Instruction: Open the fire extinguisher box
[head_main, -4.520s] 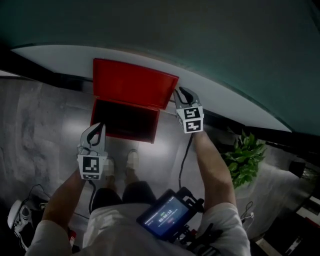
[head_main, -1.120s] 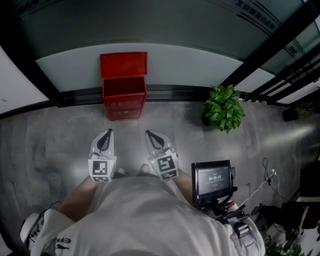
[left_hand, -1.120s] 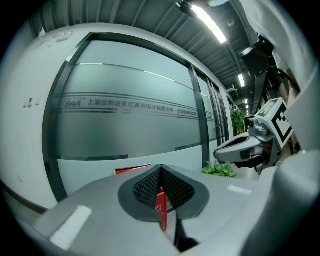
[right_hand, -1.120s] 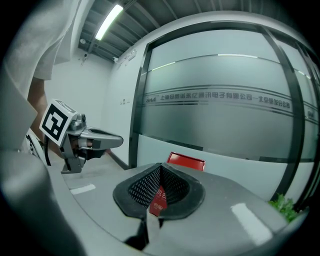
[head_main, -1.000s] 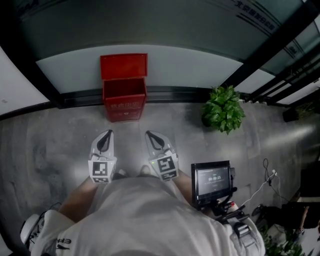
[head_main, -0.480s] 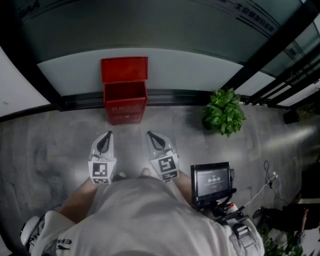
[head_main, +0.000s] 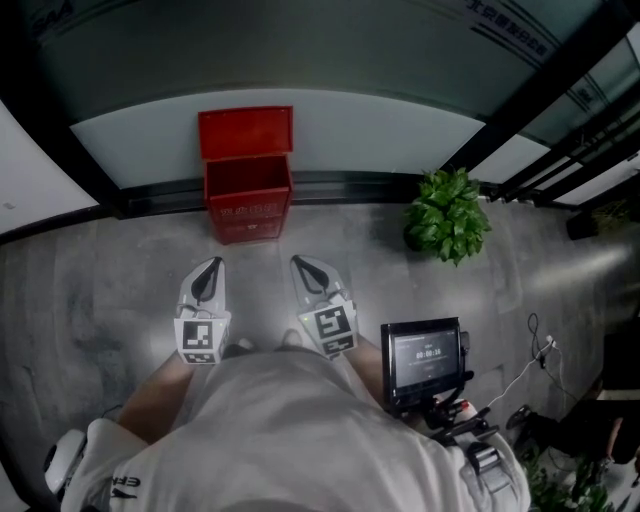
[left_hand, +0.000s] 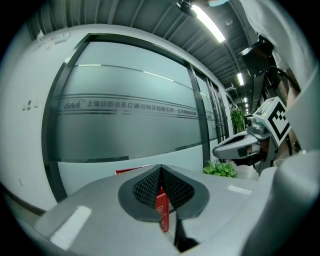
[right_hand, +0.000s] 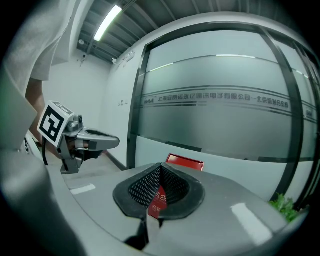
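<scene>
The red fire extinguisher box stands on the grey floor against the glass wall, its lid swung up and leaning back, the inside showing. Both grippers hang well short of it, side by side in front of the person. My left gripper is shut and empty, and so is my right gripper. In the left gripper view the closed jaws frame a sliver of the red box. From the right gripper view the raised lid rises behind the closed jaws.
A potted green plant stands on the floor to the right of the box. A small screen rig hangs at the person's waist. The frosted glass wall with black posts closes off the far side.
The person has stepped back from the box since the earliest frame, when the right gripper was at the lid's edge. Over the last second both grippers stay put.
</scene>
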